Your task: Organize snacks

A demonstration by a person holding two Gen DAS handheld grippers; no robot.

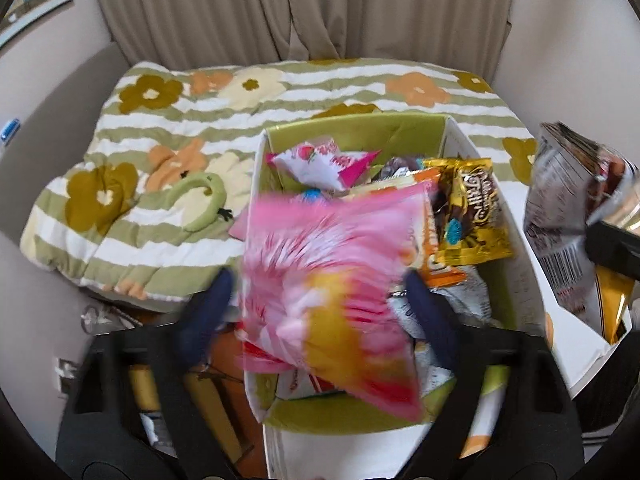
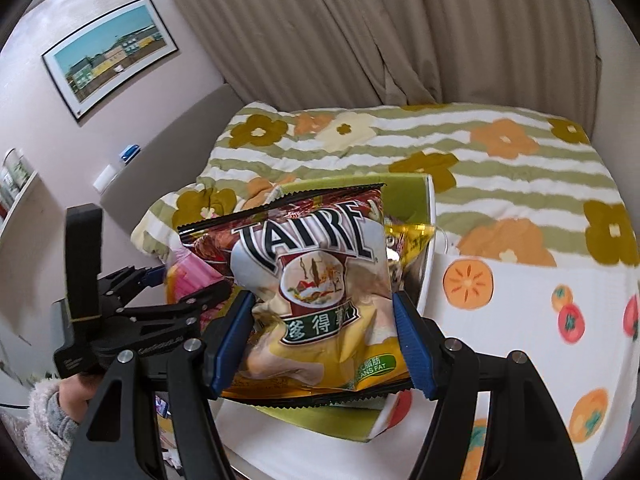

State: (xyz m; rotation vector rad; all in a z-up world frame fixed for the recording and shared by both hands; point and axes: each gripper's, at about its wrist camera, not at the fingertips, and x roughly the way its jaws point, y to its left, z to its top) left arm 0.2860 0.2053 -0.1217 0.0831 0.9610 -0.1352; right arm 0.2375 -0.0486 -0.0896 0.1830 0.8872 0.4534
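The left gripper (image 1: 320,300) stands spread wide, a blurred pink bag (image 1: 332,280) between its fingers over the box (image 1: 520,264) of snacks; whether it touches them is unclear. The right gripper (image 2: 324,340) clamps a Tatre chip bag (image 2: 316,292) upright, the box at its 12 o'clock on the floral quilt (image 2: 500,160).

Both wrist cameras look close down over the snack box (image 1: 448,136) (image 2: 430,216), sharing the floral bedspread (image 1: 200,120) (image 2: 500,168) and curtains beyond.
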